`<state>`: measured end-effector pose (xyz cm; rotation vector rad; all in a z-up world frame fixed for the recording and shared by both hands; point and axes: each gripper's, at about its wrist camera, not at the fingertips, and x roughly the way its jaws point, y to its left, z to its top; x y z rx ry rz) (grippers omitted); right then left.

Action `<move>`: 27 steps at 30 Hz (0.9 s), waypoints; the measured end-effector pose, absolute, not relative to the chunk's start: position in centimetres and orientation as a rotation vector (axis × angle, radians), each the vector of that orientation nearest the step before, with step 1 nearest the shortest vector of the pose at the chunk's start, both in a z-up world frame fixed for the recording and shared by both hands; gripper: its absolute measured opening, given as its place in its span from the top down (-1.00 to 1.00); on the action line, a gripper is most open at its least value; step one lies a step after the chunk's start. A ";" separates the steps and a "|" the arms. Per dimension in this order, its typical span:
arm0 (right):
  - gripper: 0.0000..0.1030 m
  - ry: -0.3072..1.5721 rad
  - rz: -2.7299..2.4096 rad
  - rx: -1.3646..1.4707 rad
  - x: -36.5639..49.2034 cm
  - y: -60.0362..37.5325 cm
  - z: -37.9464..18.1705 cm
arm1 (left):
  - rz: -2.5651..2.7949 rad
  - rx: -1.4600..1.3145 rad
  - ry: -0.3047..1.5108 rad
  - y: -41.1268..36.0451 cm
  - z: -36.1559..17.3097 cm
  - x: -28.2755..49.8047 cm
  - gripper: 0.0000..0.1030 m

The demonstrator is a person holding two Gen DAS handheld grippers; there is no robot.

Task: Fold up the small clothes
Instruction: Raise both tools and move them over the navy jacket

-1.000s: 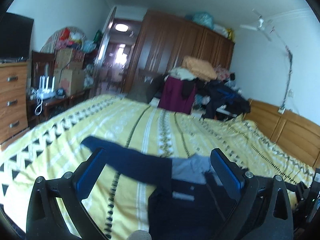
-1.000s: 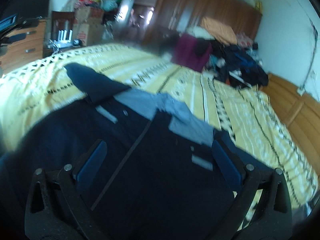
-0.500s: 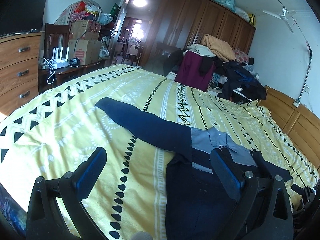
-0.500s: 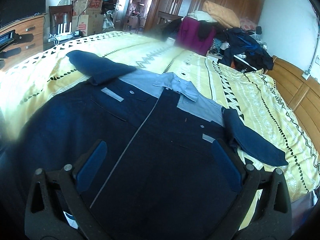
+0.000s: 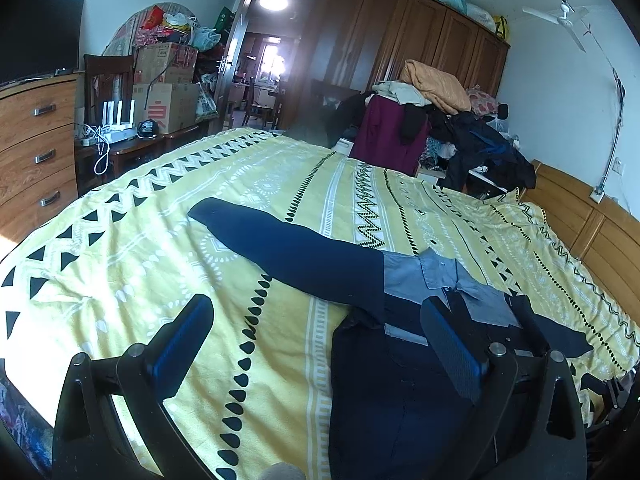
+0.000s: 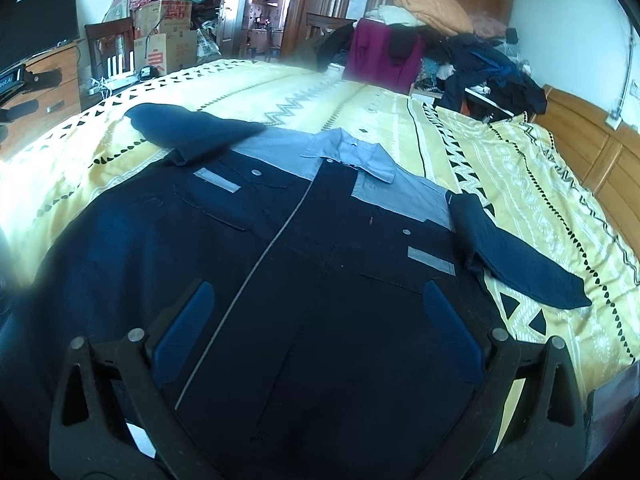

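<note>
Navy shirt point(image 6: 304, 240) flat on bedspread point(image 5: 160, 248) | under right gripper point(image 6: 316, 320), beside left gripper point(image 5: 316, 340) | both agape, empty

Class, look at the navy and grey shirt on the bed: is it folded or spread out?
Spread out. The navy and grey collared shirt lies flat, front up, on the yellow patterned bedspread, both sleeves extended sideways, no folds made.

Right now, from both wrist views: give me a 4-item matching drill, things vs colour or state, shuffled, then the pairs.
Things:
1. shirt collar
2. bedspread
3. left gripper
4. garment draped at the foot of the bed

Colour or state:
A. maroon
B. open, holding nothing
C. light grey-blue
D. yellow, with black and white patterns

Pairs: 1-C, 2-D, 3-B, 4-A
</note>
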<state>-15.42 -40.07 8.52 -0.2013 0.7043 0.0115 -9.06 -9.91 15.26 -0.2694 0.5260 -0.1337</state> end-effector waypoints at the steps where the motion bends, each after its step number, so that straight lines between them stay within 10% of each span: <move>1: -1.00 0.707 0.010 -0.197 -15.3 -40.3 8.4 | -0.135 -0.266 0.528 -10.2 15.3 -8.9 -1.00; 27: -1.00 0.799 -0.037 -0.063 -14.4 -47.6 5.5 | -0.199 -0.144 0.593 -18.7 14.7 -4.3 -1.00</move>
